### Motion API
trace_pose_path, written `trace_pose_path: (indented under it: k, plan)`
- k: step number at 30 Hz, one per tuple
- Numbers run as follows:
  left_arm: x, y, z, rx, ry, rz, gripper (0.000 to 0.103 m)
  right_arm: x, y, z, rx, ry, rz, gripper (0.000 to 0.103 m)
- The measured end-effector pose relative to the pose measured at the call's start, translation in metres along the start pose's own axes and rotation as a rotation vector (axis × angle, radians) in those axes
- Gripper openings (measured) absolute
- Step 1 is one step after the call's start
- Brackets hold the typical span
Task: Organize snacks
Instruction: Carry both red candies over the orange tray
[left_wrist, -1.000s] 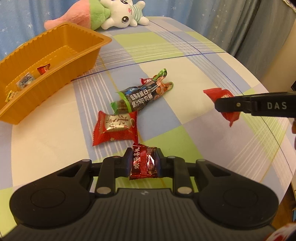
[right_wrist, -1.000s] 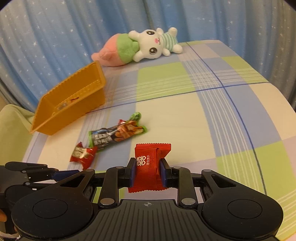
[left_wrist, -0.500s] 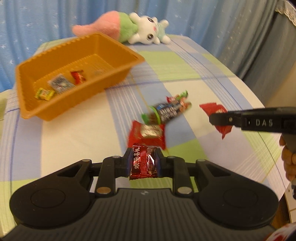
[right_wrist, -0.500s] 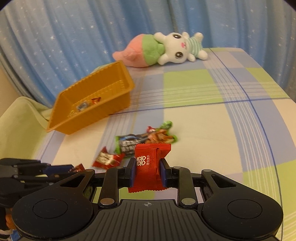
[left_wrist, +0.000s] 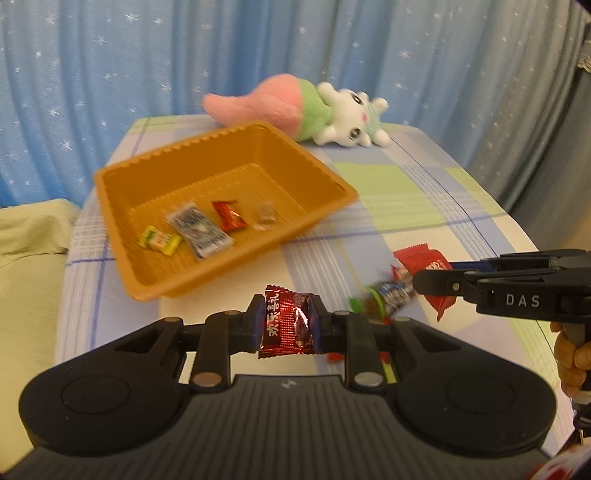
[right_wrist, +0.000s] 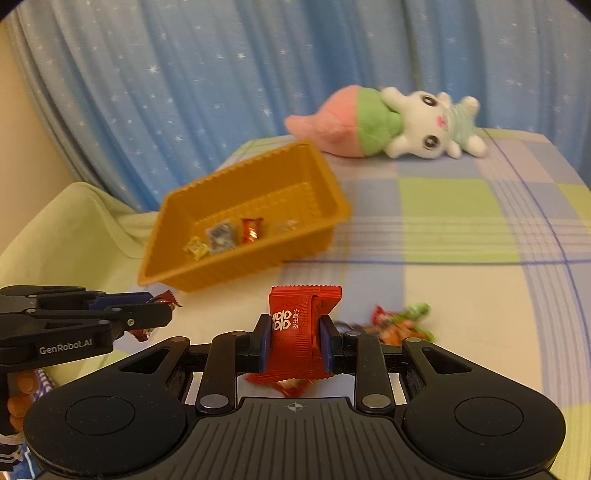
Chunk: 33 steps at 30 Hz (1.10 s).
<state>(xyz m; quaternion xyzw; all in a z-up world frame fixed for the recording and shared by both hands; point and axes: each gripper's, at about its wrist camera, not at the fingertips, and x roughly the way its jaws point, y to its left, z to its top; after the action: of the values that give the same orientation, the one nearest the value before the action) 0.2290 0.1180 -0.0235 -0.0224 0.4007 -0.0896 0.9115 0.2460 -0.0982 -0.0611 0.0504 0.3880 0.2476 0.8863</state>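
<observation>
Left claw (left_wrist: 287, 325) is clamped on a dark red foil candy (left_wrist: 288, 326) with gold lettering, wrapper standing upright between the pads and held up off the bench. Right claw (right_wrist: 295, 338) is doing the same thing with a bright red snack packet (right_wrist: 301, 325), squeezed at the middle so the crimped top edge sticks up above the pads.

In the left view the right claw comes in from the right side with its packet poking out, and in the right view the left claw comes in from the lower left with its candy peeking out at the tip.

Orange tray (left_wrist: 155, 284) sits on the checked bench (right_wrist: 461, 280), ahead and a bit left of both claws. Inside it: a small yellow candy (left_wrist: 159, 240), a grey-white packet (left_wrist: 199, 232), a red candy (left_wrist: 229, 215) and some tiny pale thing I can't make out (left_wrist: 266, 217).

Loose on the bench just past the claws is a blurry pile, a long dark and green wrapper (left_wrist: 384, 301) with a red bit beside it. Too smeared to read.

Plush bunny with a pink and green body (right_wrist: 391, 123) lies at the far edge, just behind the tray, with a blue starry curtain (left_wrist: 258, 48) behind all of it
</observation>
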Motion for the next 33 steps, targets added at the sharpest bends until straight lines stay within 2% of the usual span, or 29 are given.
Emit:
trace_pose_path:
  k: [7, 16, 33]
  plan:
    - [0.002, 0.026, 0.026, -0.036, -0.04, 0.05, 0.022, 0.026, 0.02, 0.03, -0.035, -0.017, 0.054, 0.027]
    - [0.027, 0.048, 0.066, -0.039, -0.081, 0.055, 0.022, 0.067, 0.038, 0.076, -0.093, -0.054, 0.069, 0.027]
    - [0.125, 0.075, 0.117, -0.05, -0.007, 0.078, 0.023, 0.147, 0.015, 0.121, -0.073, -0.03, 0.013, 0.027]
